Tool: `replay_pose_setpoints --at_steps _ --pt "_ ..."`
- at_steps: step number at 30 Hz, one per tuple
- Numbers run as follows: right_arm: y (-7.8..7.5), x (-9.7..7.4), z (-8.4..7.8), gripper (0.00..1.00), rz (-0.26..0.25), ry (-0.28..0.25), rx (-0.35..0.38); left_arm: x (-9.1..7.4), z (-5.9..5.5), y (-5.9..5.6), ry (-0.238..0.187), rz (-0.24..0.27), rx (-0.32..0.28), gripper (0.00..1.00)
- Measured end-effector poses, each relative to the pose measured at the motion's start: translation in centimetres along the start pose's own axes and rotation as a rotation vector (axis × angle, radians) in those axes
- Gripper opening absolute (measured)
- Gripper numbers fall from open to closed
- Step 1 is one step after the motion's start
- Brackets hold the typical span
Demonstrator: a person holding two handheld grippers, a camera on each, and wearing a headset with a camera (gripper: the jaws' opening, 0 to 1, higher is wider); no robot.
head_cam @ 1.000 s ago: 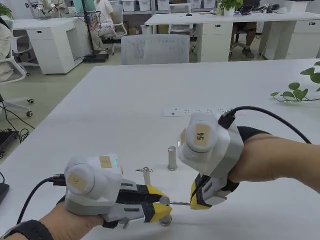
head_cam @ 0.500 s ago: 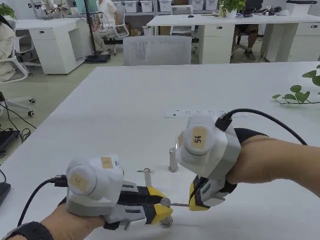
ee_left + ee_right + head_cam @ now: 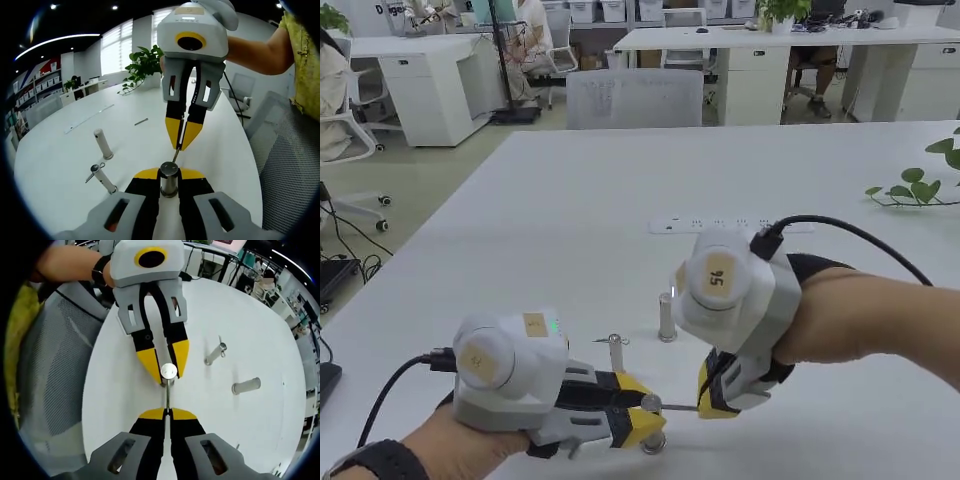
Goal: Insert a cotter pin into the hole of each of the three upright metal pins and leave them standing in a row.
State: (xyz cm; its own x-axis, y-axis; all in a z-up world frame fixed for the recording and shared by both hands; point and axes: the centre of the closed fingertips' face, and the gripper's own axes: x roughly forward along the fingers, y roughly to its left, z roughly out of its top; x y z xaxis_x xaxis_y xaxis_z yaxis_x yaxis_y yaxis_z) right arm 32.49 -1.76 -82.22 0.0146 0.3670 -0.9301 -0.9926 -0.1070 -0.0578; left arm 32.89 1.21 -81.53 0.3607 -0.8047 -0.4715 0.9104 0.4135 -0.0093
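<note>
Open-plan office: a broad white desk carries a power strip, with a trailing green plant at its right edge. Past its far edge stand a grey mesh chair, more white desks, a wheeled office chair, stacked storage bins and seated people. Recessed ceiling lights and tall windows line the room.

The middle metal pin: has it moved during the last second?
No. The middle metal pin stands at the same offset, nearer and left, from the far metal pin as before.
</note>
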Motion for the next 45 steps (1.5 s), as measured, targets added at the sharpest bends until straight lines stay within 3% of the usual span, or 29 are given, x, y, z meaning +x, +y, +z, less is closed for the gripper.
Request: replay_pose_setpoints --at_steps 9,45 --pt "0.04 -0.17 0.09 0.03 0.006 0.025 -0.014 0.07 0.03 -0.05 0.005 -0.006 0.007 0.11" --pt "-0.23 -0.03 0.04 0.03 0.013 0.024 -0.022 0.27 0.05 0.14 0.009 -0.005 -0.012 0.11"
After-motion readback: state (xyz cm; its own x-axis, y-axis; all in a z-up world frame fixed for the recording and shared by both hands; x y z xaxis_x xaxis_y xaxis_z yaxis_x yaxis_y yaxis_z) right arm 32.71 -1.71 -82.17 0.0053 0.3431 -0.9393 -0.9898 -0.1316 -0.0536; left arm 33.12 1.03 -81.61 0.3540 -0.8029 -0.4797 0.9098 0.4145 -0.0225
